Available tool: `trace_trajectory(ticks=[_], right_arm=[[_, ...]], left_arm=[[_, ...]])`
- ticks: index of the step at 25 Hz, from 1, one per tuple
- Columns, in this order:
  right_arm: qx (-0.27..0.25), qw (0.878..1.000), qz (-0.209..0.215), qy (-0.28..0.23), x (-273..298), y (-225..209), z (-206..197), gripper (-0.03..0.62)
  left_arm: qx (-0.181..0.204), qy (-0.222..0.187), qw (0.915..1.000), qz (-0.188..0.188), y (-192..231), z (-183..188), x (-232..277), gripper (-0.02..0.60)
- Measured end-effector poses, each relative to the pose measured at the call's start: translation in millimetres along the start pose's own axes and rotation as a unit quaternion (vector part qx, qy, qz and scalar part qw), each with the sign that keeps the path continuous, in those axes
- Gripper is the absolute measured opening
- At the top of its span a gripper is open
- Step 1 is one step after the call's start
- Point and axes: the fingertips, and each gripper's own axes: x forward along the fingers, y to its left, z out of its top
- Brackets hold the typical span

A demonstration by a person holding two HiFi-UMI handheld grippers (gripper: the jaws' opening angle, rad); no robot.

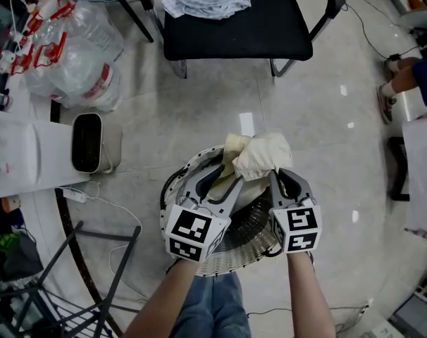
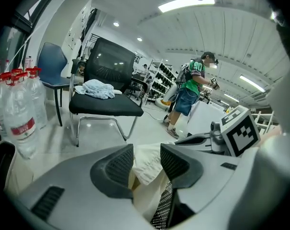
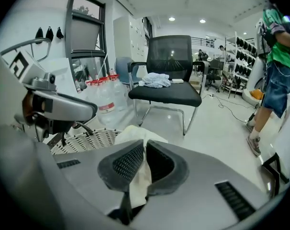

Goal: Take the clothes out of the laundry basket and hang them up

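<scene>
Glossy grey floor (image 1: 305, 118) under a round woven basket (image 1: 234, 259). Your right hand-held gripper (image 3: 144, 161) is clenched on crumpled cream cloth (image 1: 264, 155) over the basket. Your left hand-held gripper (image 2: 146, 163) is released, its ribbed pads (image 2: 121, 166) either side of that cloth.

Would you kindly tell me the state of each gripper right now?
Left gripper: jaws open; the cream garment lies between them, not pinched.
Right gripper: jaws closed on the cream garment.

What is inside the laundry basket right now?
A cream garment sticks up out of the laundry basket, pinched by the right gripper. The left gripper and the garment hide most of the inside; further clothes cannot be seen.
</scene>
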Motion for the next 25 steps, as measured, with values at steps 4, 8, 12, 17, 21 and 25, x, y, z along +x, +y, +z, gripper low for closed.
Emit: trace_trajectory(ticks=[4,8,12,17,21,25], right_arm=[[0.006,1.0,0.006,-0.027,-30,15,23,0.023],[0.012,0.998,0.006,-0.055,-65,26,55,0.023],[0.02,0.997,0.009,-0.081,-106,40,86,0.021],[0.02,0.992,0.004,-0.126,-162,49,125,0.021],[0.018,0.99,0.005,-0.138,-208,55,150,0.021],[0.013,0.986,0.01,-0.168,-254,66,190,0.021]], left_arm=[[0.006,-0.006,1.0,0.003,-7,15,-23,0.187],[0.009,-0.018,0.9998,0.003,-18,40,-49,0.187],[0.009,-0.032,0.9994,0.01,-31,68,-83,0.187],[0.017,-0.052,0.9984,0.014,-49,103,-126,0.187],[0.019,-0.07,0.9972,0.02,-64,131,-164,0.187],[0.027,-0.084,0.996,0.015,-86,157,-197,0.187]])
